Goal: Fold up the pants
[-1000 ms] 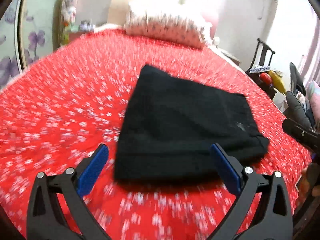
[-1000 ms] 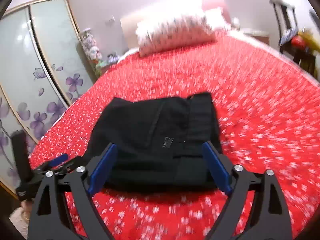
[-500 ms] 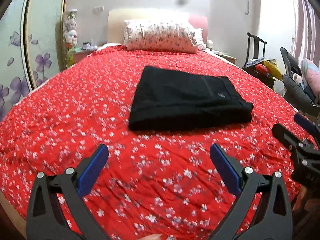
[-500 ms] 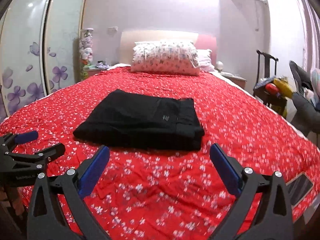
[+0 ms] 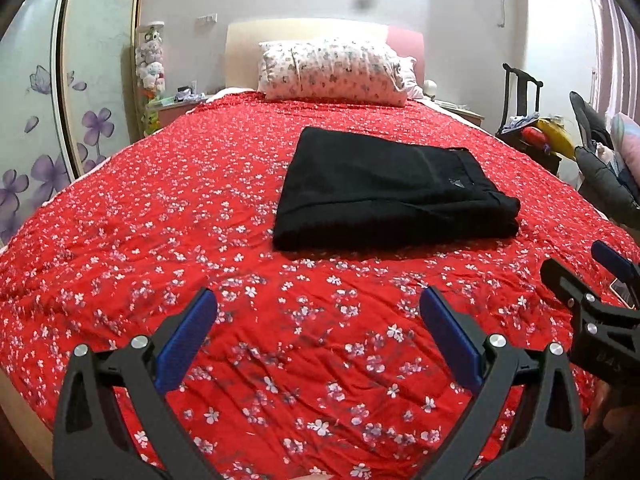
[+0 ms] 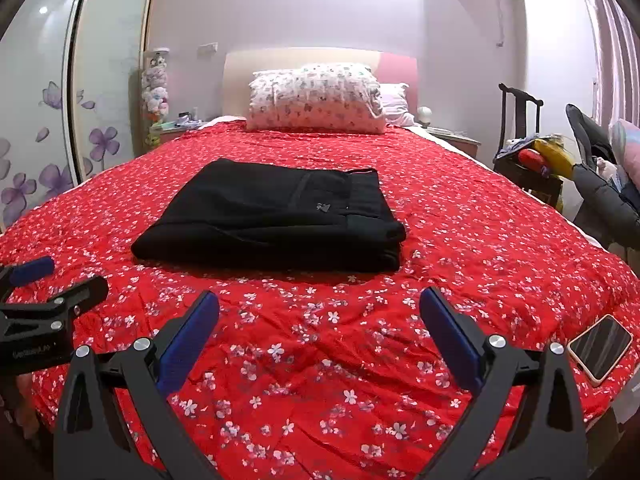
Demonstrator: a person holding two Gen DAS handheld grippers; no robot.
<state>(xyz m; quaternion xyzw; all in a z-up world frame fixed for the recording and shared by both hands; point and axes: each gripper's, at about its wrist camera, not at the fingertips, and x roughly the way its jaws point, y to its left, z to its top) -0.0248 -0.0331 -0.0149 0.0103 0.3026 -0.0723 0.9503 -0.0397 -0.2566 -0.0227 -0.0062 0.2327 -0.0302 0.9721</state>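
The black pants (image 5: 384, 190) lie folded into a flat rectangle in the middle of the red flowered bedspread (image 5: 160, 220); they also show in the right wrist view (image 6: 272, 220). My left gripper (image 5: 318, 334) is open and empty, held back from the pants near the foot of the bed. My right gripper (image 6: 318, 334) is open and empty, also back from the pants. Each gripper shows at the edge of the other's view: the right one at the right (image 5: 588, 292), the left one at the left (image 6: 44, 292).
A flowered pillow (image 5: 332, 70) lies at the headboard. A phone (image 6: 600, 346) lies on the bed's near right corner. A wardrobe with purple flowers (image 5: 48, 120) stands left. A chair with clutter (image 5: 532, 132) and a dark jacket (image 5: 608, 184) stand right.
Both grippers have pulled back from the folded pants toward the foot of the bed and risen slightly. The pants have stayed in place.
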